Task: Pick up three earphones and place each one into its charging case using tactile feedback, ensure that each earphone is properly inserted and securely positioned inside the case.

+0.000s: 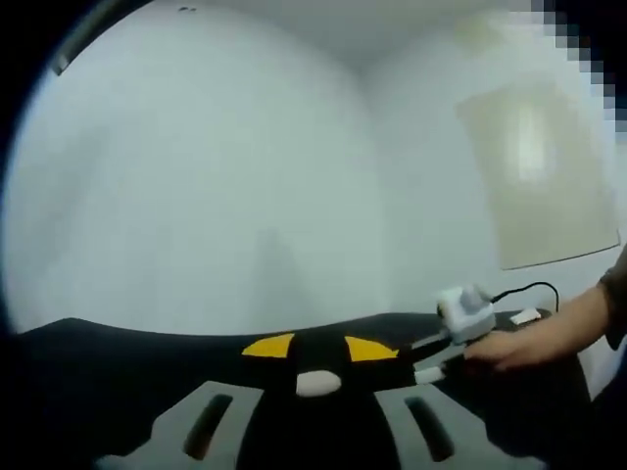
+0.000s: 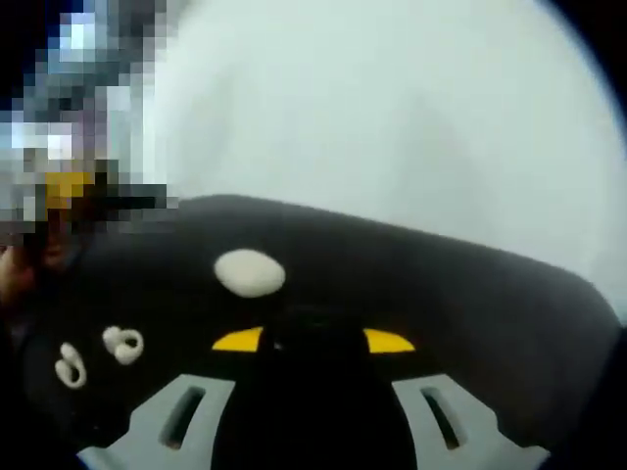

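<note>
Blurred white charging case (image 2: 250, 272) beside two earphones (image 2: 122, 344).

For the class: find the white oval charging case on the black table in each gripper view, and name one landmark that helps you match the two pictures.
Left gripper view: the charging case lies low at centre, between the jaws, below the yellow tips.
Right gripper view: the charging case lies left of centre, above the yellow tips.
Shared landmark: the black table against the white wall.
</note>
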